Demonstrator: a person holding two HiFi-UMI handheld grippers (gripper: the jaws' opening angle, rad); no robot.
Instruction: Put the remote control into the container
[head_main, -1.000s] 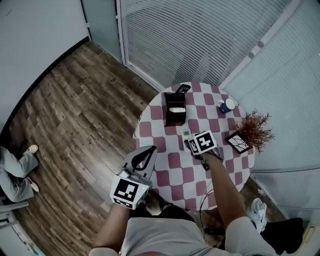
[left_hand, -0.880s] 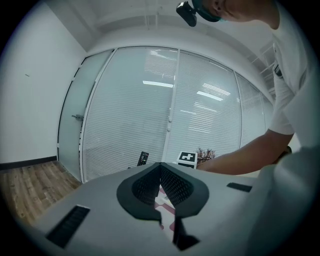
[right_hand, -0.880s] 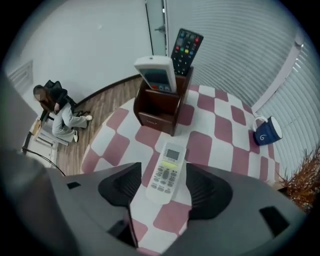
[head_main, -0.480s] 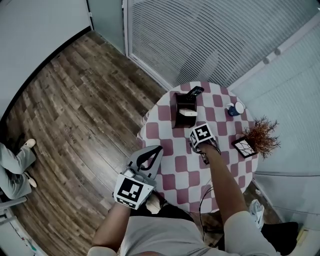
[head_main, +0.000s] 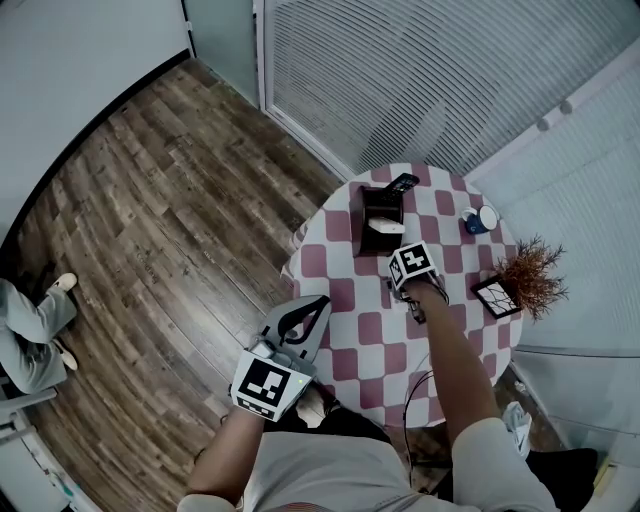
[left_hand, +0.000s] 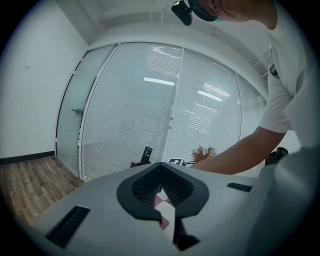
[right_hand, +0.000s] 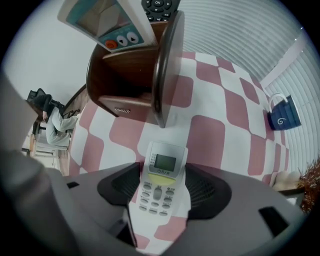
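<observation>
A white remote control (right_hand: 162, 167) with a small screen lies flat on the checkered table (head_main: 350, 345), just in front of the dark brown container (right_hand: 135, 75). My right gripper (right_hand: 161, 192) points straight down over it. Its jaws have just been opening and stand open, one on each side of the remote without pressing it. The container (head_main: 382, 218) holds another white remote (right_hand: 107, 22) and a black remote (head_main: 403, 183). My left gripper (head_main: 320, 302) is shut and empty, level at the table's near left edge.
A blue mug (head_main: 480, 219), a dried plant (head_main: 530, 270) and a small framed tile (head_main: 497, 296) sit on the table's right side. Blinds and glass walls stand behind the table. A seated person's legs (head_main: 30, 330) show at the far left on the wooden floor.
My right gripper has sunk toward the table and now straddles the white remote beside the container. The left gripper has barely shifted.
</observation>
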